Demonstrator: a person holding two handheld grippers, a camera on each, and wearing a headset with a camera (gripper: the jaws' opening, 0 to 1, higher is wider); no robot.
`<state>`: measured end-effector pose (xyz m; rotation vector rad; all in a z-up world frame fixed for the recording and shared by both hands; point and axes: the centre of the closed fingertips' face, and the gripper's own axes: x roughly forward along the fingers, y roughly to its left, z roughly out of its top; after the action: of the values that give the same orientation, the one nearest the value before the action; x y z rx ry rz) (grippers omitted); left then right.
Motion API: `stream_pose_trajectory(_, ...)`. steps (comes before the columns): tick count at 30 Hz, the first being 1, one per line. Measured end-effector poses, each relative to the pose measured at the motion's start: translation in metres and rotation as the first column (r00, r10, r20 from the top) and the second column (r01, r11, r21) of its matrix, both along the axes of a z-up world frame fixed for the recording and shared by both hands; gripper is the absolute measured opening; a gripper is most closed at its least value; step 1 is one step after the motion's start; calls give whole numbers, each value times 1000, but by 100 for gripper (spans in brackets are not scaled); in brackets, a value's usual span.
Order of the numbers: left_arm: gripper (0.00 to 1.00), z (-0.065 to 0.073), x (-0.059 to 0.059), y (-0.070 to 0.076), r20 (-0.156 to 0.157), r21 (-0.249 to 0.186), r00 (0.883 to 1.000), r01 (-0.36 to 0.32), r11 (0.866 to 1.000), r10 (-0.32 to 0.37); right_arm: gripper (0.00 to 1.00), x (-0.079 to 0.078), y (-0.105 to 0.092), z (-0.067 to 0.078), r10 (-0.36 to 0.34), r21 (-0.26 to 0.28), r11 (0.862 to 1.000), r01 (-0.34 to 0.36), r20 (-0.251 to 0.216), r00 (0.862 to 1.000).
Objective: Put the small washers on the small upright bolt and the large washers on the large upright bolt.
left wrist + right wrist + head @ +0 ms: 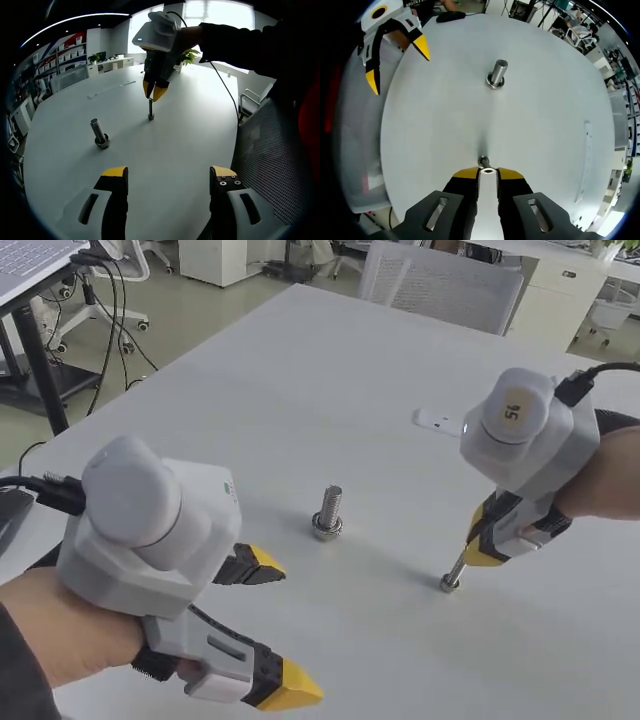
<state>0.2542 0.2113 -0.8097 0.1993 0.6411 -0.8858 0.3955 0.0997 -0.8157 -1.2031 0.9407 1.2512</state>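
While upright, head down, small bolt point(453, 574) under right claw point(488, 174) narrow on small washer point(487, 171); left claw point(169, 173) wide.

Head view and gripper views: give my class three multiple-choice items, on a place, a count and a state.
1. The right hand-held gripper is: A above the small bolt; B beside a chair; C on the floor.
2. Upright bolts on the table: A one; B two; C four.
3. The left hand-held gripper is: A open, empty; B shut on a bolt; C shut on a washer.
Answers: 1 A, tips hang over it. 2 B, large bolt plus small one. 3 A, jaws apart, nothing between.
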Motion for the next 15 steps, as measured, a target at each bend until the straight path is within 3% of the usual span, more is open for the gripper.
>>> stream_pose_trajectory(15,65,1,0,0,4,-3,1000,-1,1000,1,14,-2,0,3,31,-30,999,-31,5,1000)
